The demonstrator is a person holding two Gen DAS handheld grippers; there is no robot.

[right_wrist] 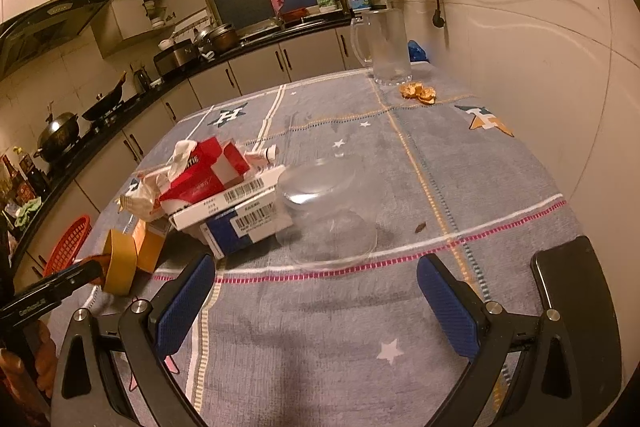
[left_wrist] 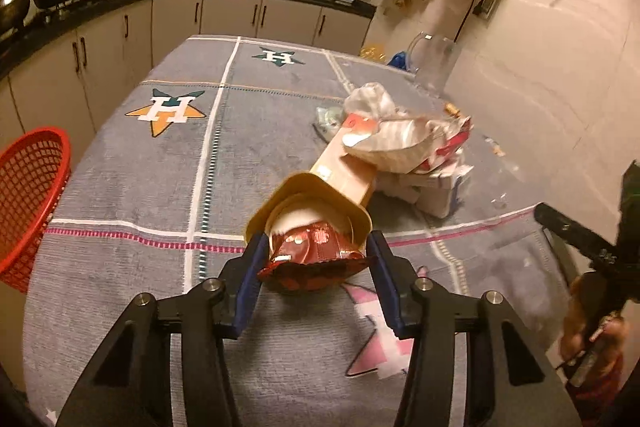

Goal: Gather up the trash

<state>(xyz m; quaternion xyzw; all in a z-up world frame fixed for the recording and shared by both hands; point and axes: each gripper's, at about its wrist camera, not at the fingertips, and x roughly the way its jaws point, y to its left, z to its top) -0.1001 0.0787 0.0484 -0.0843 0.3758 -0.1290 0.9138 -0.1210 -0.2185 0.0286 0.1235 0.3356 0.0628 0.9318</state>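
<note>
Between left hand-held gripper [left_wrist: 314,255] pads: crinkled red foil wrapper [left_wrist: 314,261].

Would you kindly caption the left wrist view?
Left claw grips a yellow paper cup stuffed with a red wrapper; red basket waits left.

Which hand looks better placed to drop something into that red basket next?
Left. The left hand-held gripper is shut on a paper cup stuffed with a red wrapper, and the red basket sits on its side. The right hand-held gripper is open, holding nothing.
</note>
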